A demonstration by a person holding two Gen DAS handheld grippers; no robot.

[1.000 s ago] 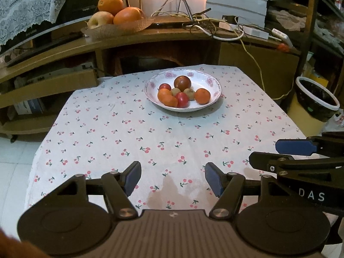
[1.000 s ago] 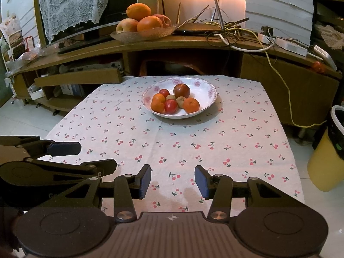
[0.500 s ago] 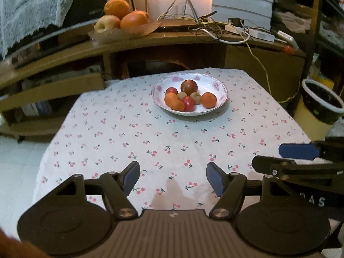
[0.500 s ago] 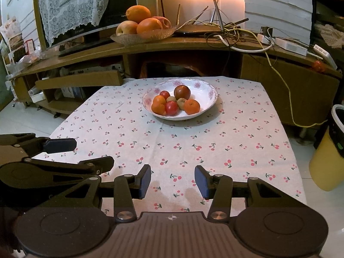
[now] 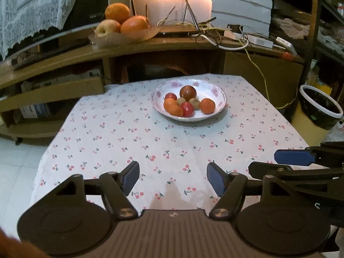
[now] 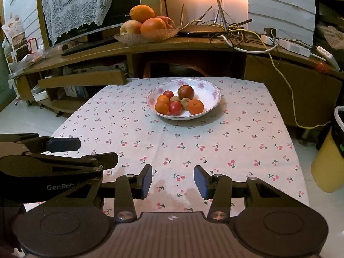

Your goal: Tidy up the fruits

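Observation:
A white flowered bowl (image 5: 217, 90) (image 6: 211, 90) stands at the far middle of the cherry-print table (image 5: 150, 142) (image 6: 215, 142). It holds several small fruits: oranges (image 5: 207, 105) (image 6: 195, 106), red ones (image 5: 187, 109) (image 6: 175, 108), a dark round one (image 5: 188, 92) (image 6: 186, 92). My left gripper (image 5: 173, 178) is open and empty over the near table edge. My right gripper (image 6: 173, 180) is open and empty beside it, and shows in the left wrist view (image 5: 301, 161).
A wooden sideboard (image 6: 193, 45) behind the table carries a basket of big oranges and apples (image 5: 122, 24) (image 6: 148, 24), a TV and tangled cables. A bin (image 5: 320, 109) stands right of the table. A yellow container (image 6: 329, 163) stands at the right.
Both grippers have drifted slightly; the left view has shifted so the bowl sits a little more to the right and higher. Both stay open and empty.

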